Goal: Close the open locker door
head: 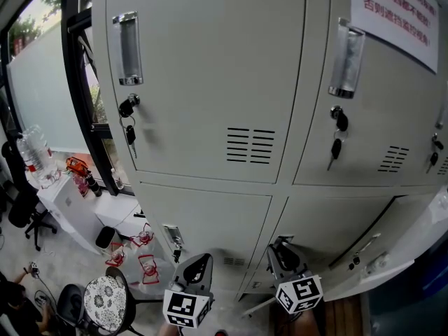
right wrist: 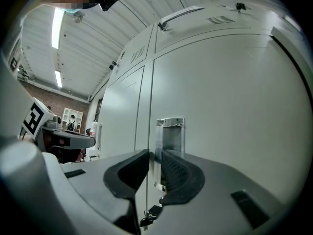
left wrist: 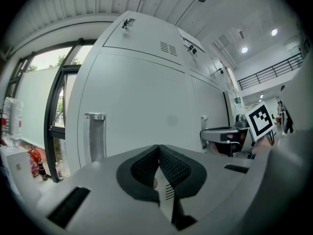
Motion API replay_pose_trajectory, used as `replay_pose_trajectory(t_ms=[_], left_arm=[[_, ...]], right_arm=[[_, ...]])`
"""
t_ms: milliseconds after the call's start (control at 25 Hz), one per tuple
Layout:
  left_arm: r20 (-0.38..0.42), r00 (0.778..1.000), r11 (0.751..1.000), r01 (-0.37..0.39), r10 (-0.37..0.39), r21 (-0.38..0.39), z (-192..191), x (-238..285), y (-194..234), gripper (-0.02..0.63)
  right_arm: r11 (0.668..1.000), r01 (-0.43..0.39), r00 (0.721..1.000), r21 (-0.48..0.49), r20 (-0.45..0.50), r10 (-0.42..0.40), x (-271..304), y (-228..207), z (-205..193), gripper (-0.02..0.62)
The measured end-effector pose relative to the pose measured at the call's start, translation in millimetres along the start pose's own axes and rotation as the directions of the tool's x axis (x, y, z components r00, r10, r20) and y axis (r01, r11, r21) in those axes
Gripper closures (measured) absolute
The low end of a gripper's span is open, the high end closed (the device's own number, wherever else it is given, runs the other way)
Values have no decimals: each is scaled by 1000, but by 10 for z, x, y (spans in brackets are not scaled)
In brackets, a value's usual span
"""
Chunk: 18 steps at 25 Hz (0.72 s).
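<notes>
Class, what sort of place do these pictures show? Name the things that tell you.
Probably a workplace locker area: a bank of grey metal lockers, keys hanging in their locks, a printed notice on one door, and an office chair nearby.

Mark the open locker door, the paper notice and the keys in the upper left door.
open locker door point(head: 409, 247), head view, its pale panel.
paper notice point(head: 395, 9), head view, its middle.
keys point(head: 130, 133), head view, the hanging key.
</notes>
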<state>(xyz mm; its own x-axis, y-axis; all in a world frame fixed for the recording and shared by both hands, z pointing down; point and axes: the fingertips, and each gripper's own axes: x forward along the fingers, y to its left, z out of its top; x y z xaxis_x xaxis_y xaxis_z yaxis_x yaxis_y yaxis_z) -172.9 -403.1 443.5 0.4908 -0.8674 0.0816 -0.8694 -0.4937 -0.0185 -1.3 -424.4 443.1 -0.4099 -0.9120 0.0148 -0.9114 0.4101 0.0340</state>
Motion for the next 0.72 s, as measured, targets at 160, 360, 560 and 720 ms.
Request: replay_pose_trajectory(t_ms=[160, 360, 560, 720], left_arm=[[-2, 1000, 1000, -7, 7, 1, -7, -17, 31, 584], [0, 1000, 1000, -1, 1, 1, 0, -18, 16, 584], [-1, 1000, 1000, 5, -5, 1, -13, -26, 6, 584], [-1, 1000, 1000, 5, -5, 3, -10, -40, 7, 584]], right_arm=[[1000, 0, 1000, 1, 2, 0, 5, 0, -2, 514], [1000, 15, 1000, -2, -1, -15, 1, 0, -1, 511], [999, 50, 999, -3, -3, -50, -27, -29, -2, 505], [1000, 23, 1000, 14, 3, -23, -65, 24, 12, 465]])
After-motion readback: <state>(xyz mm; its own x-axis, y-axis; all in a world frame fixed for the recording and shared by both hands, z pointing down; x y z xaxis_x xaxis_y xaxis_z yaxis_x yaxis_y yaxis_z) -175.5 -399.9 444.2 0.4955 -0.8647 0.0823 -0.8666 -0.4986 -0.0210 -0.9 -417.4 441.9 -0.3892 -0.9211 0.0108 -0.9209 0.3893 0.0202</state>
